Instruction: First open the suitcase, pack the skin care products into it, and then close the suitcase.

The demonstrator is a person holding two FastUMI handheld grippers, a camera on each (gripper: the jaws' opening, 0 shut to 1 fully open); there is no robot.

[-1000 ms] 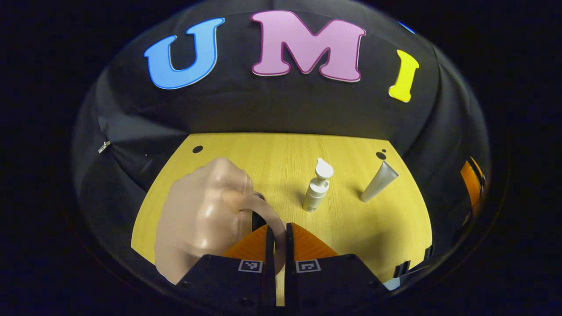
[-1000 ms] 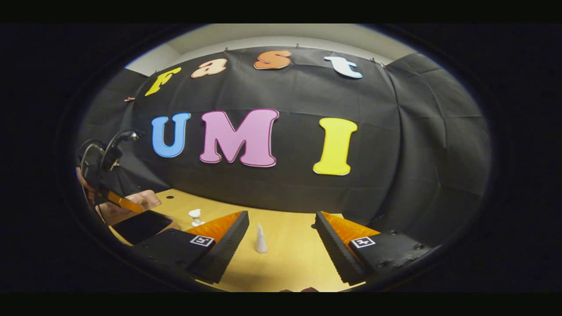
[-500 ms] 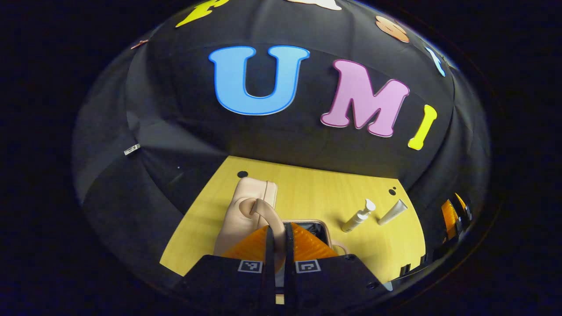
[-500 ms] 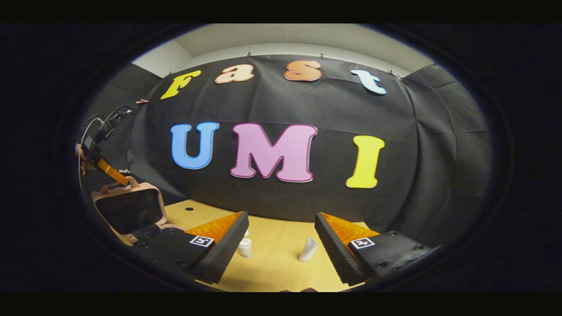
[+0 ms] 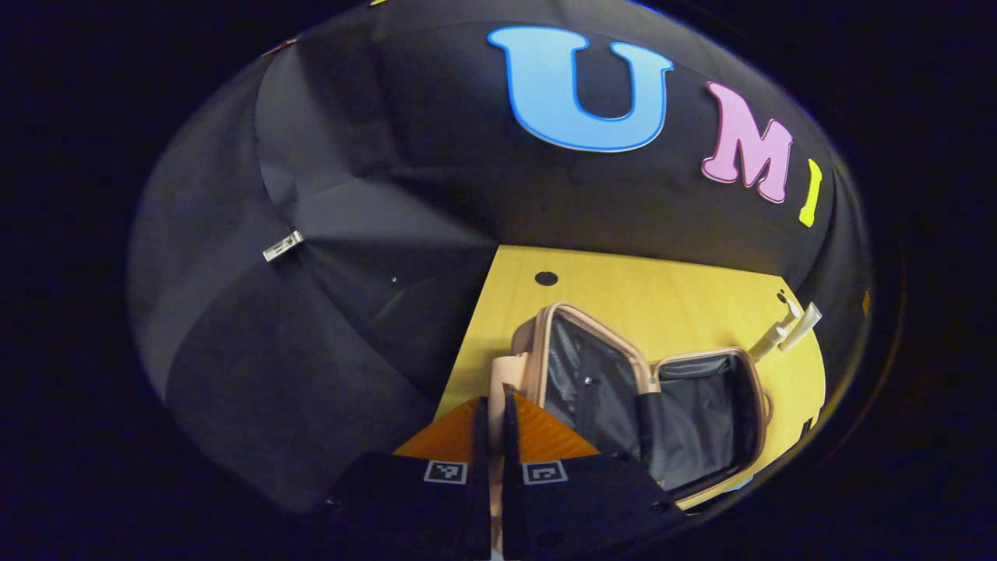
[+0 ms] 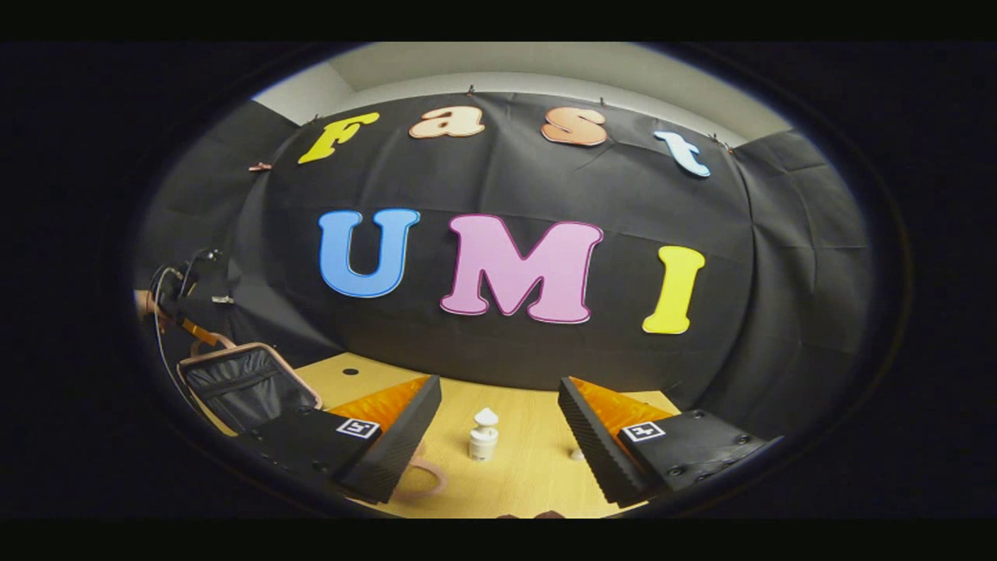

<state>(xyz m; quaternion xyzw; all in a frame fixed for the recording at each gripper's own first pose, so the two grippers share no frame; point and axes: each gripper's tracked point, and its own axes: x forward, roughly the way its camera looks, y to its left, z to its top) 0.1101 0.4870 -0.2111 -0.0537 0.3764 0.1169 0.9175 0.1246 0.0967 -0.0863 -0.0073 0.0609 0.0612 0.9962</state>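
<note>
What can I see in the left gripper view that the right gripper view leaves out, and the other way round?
Left gripper view: both dark-lined halves of the open suitcase from above, and the left gripper shut on its handle. Right gripper view: the right gripper open and holding nothing, and a hand holding the left gripper beyond the raised lid. Shared: the suitcase, the pump bottle, the tube and the wooden table.

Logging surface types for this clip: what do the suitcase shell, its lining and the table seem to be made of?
Suitcase shell: probably hard moulded plastic, smooth pinkish-beige, holding its rounded shape. Lining: dark fabric, judging by its creases and slack folds. Table: wood or wood-look laminate, yellow with fine straight grain lines and a matte look.
</note>
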